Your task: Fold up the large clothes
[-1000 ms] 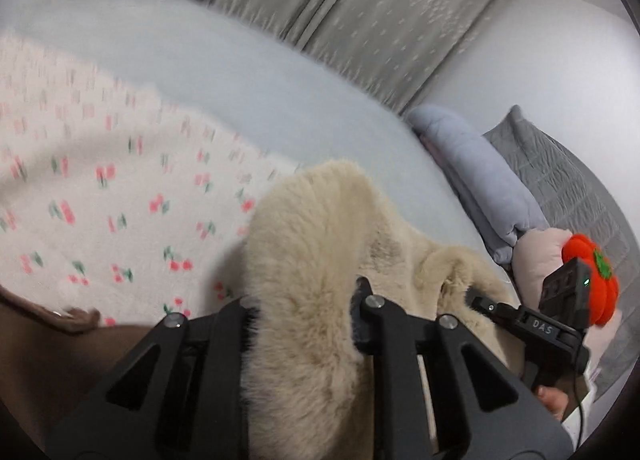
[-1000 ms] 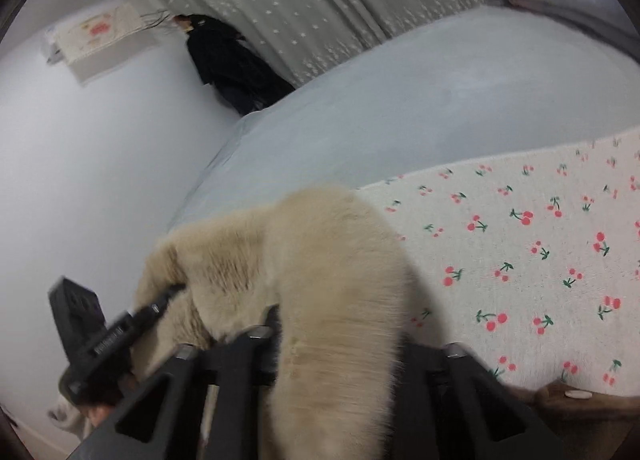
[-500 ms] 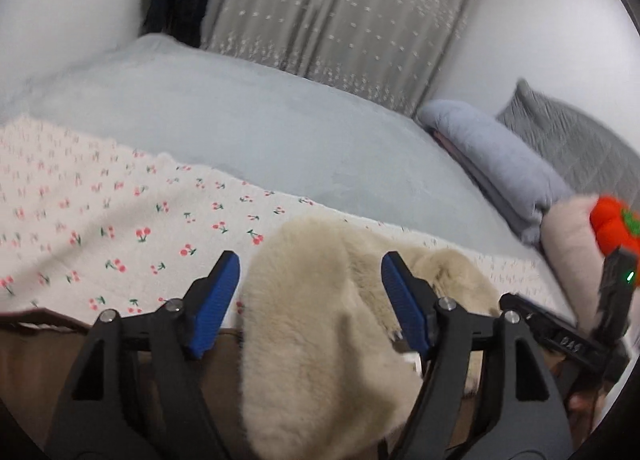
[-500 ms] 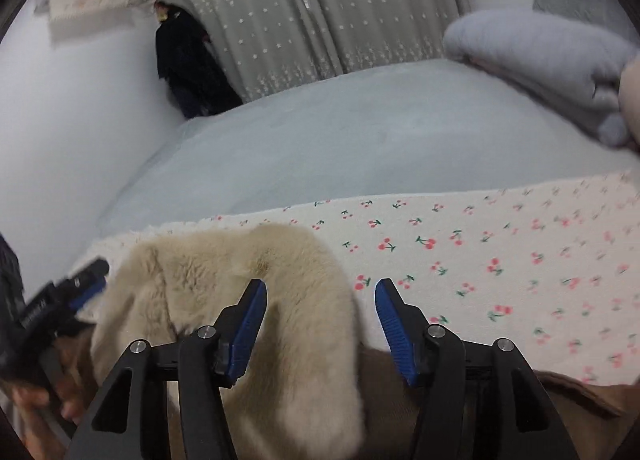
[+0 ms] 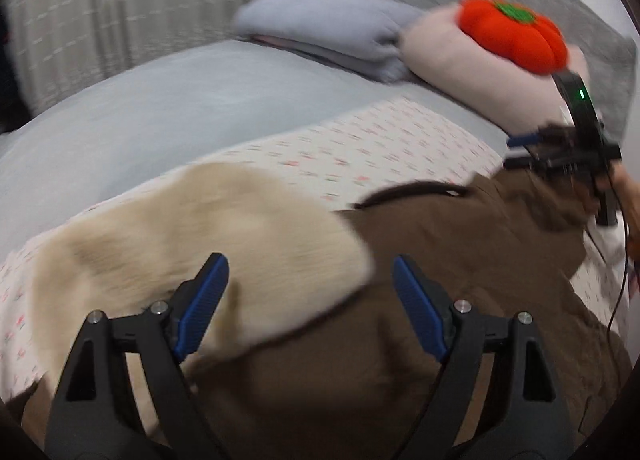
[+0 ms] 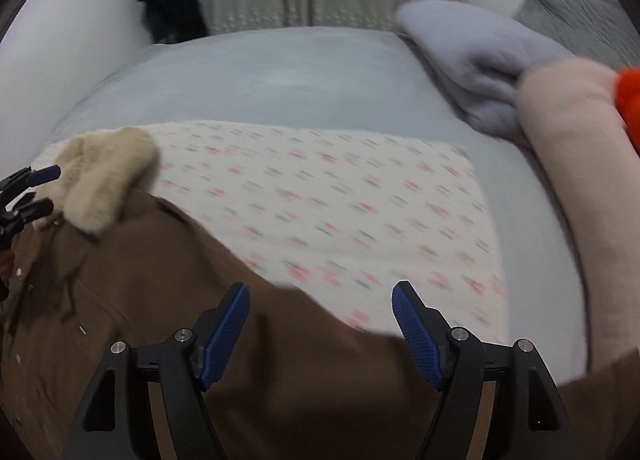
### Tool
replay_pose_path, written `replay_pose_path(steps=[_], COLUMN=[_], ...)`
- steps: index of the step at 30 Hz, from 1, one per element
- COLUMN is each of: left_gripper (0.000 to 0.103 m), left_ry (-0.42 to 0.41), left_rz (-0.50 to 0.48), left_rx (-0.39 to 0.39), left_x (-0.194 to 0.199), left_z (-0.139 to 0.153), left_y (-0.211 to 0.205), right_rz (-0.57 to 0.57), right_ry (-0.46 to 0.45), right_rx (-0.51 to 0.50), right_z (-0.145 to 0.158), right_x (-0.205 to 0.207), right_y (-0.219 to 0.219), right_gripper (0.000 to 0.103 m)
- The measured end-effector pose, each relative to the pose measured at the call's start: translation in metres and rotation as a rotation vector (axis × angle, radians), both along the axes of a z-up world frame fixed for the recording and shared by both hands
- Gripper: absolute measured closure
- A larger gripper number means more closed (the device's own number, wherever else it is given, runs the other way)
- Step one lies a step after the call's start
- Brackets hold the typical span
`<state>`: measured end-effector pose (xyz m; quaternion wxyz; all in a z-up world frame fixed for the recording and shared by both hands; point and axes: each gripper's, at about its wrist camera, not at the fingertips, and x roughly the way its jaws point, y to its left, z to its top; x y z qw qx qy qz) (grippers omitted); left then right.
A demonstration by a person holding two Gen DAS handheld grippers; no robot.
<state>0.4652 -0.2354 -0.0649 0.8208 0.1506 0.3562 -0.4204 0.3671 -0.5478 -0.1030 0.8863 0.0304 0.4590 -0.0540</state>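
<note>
Having just opened both jaws wide, we held our left gripper [image 5: 306, 302] and right gripper [image 6: 320, 324] empty above the brown fur-collared coat [image 6: 168, 300] lying on the cherry-print blanket [image 6: 340, 195].

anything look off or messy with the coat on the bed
Nothing damaged or spilled. The brown coat lies rumpled, its fur collar flopped over onto the cherry blanket; both open grippers hold nothing.
</note>
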Motion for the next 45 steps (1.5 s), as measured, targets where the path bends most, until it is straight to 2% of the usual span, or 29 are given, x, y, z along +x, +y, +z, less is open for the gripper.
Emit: replay_pose_path(steps=[2, 4, 8, 9, 10, 11, 12, 13, 14, 15, 17, 18, 19, 20, 21, 23, 25, 27, 28, 29, 31, 35, 36, 37, 38, 40, 41, 42, 45], left_gripper=[0.019, 0.019, 0.019, 0.021, 0.028, 0.040, 0.048, 0.063, 0.084, 0.088, 0.092, 0.092, 0.092, 0.092, 0.091, 0.090, 0.089, 0.089, 0.089, 0.089, 0.089, 0.089, 0.089, 0.091, 0.093, 0.098, 0.098, 0.098, 0.098], left_ry=[0.011, -0.001, 0.000, 0.010, 0.017, 0.017, -0.003, -0.039, -0.086, -0.111, -0.100, -0.094, -0.079, -0.035, -0.030, -0.068, -0.079, -0.073, -0.072, -0.072, -0.072, -0.082, -0.085, -0.088, -0.091, -0.099, -0.104, -0.104, -0.117], left_rz=[-0.071, -0.089, -0.051, -0.027, -0.016, -0.023, -0.034, -0.040, -0.011, 0.021, 0.097, 0.123, 0.148, 0.159, 0.158, 0.155, 0.147, 0.147, 0.149, 0.151, 0.152, 0.158, 0.160, 0.162, 0.170, 0.193, 0.206, 0.217, 0.220], left_rx=[0.052, 0.100, 0.209, 0.251, 0.285, 0.300, 0.289, 0.289, 0.300, 0.286, 0.160, 0.106, 0.071, 0.099, 0.139, 0.187, 0.204, 0.194, 0.189, 0.187, 0.190, 0.200, 0.203, 0.206, 0.208, 0.202, 0.191, 0.179, 0.209], left_x=[-0.004, -0.002, 0.015, 0.019, 0.018, 0.013, 0.006, -0.003, -0.010, -0.013, -0.014, -0.013, -0.010, -0.005, -0.004, -0.007, -0.007, -0.007, -0.007, -0.010, -0.011, -0.009, -0.009, -0.010, -0.010, -0.012, -0.014, -0.014, -0.016], left_z=[-0.008, -0.014, -0.028, -0.038, -0.047, -0.054, -0.056, -0.054, -0.051, -0.047, -0.031, -0.028, -0.030, -0.044, -0.055, -0.059, -0.058, -0.056, -0.056, -0.056, -0.055, -0.056, -0.057, -0.057, -0.056, -0.052, -0.049, -0.047, -0.054], left_y=[-0.039, -0.066, -0.109, -0.116, -0.121, -0.126, -0.124, -0.125, -0.124, -0.121, -0.103, -0.096, -0.093, -0.099, -0.107, -0.118, -0.120, -0.118, -0.117, -0.115, -0.115, -0.118, -0.121, -0.122, -0.122, -0.121, -0.119, -0.118, -0.123], right_rz=[-0.027, -0.054, -0.071, -0.069, -0.063, -0.050, -0.031, -0.027, -0.045, -0.074, -0.175, -0.220, -0.297, -0.338, -0.336, -0.304, -0.318, -0.332, -0.327, -0.328, -0.336, -0.425, -0.431, -0.421, -0.399, -0.378, -0.375, -0.388, -0.472], right_ry=[0.027, 0.052, 0.096, 0.115, 0.135, 0.111, 0.104, 0.108, 0.113, 0.122, 0.107, 0.093, 0.109, 0.130, 0.126, 0.049, -0.010, -0.085, -0.119, -0.156, -0.168, -0.028, 0.007, 0.039, 0.060, 0.023, -0.028, -0.079, -0.181], right_rx=[0.039, 0.063, 0.094, 0.073, 0.041, -0.011, -0.013, -0.026, -0.083, -0.182, -0.428, -0.453, -0.403, -0.340, -0.299, -0.215, -0.227, -0.318, -0.359, -0.406, -0.456, -0.493, -0.498, -0.497, -0.496, -0.495, -0.466, -0.486, -0.596], right_z=[-0.006, -0.016, -0.039, -0.048, -0.055, -0.055, -0.054, -0.053, -0.051, -0.050, -0.044, -0.042, -0.046, -0.052, -0.054, -0.037, -0.013, 0.017, 0.029, 0.043, 0.057, 0.046, 0.038, 0.027, 0.019, 0.024, 0.039, 0.054, 0.097], right_x=[-0.018, -0.026, -0.034, -0.034, -0.035, -0.040, -0.043, -0.046, -0.050, -0.055, -0.072, -0.079, -0.085, -0.089, -0.092, -0.104, -0.116, -0.137, -0.148, -0.158, -0.168, -0.163, -0.159, -0.155, -0.152, -0.157, -0.166, -0.176, -0.210], right_y=[-0.034, -0.059, -0.078, -0.075, -0.070, -0.060, -0.054, -0.047, -0.040, -0.031, -0.020, -0.025, -0.044, -0.061, -0.068, -0.067, -0.057, -0.039, -0.031, -0.026, -0.028, -0.064, -0.070, -0.075, -0.075, -0.067, -0.061, -0.055, -0.051], right_gripper=[0.027, 0.027, 0.029, 0.047, 0.055, 0.063, 0.091, 0.097, 0.100, 0.102, 0.103, 0.103, 0.103, 0.103, 0.102, 0.100, 0.088, 0.062, 0.039, 0.022, 0.017, 0.017, 0.025, 0.041, 0.074, 0.093, 0.096, 0.097, 0.097])
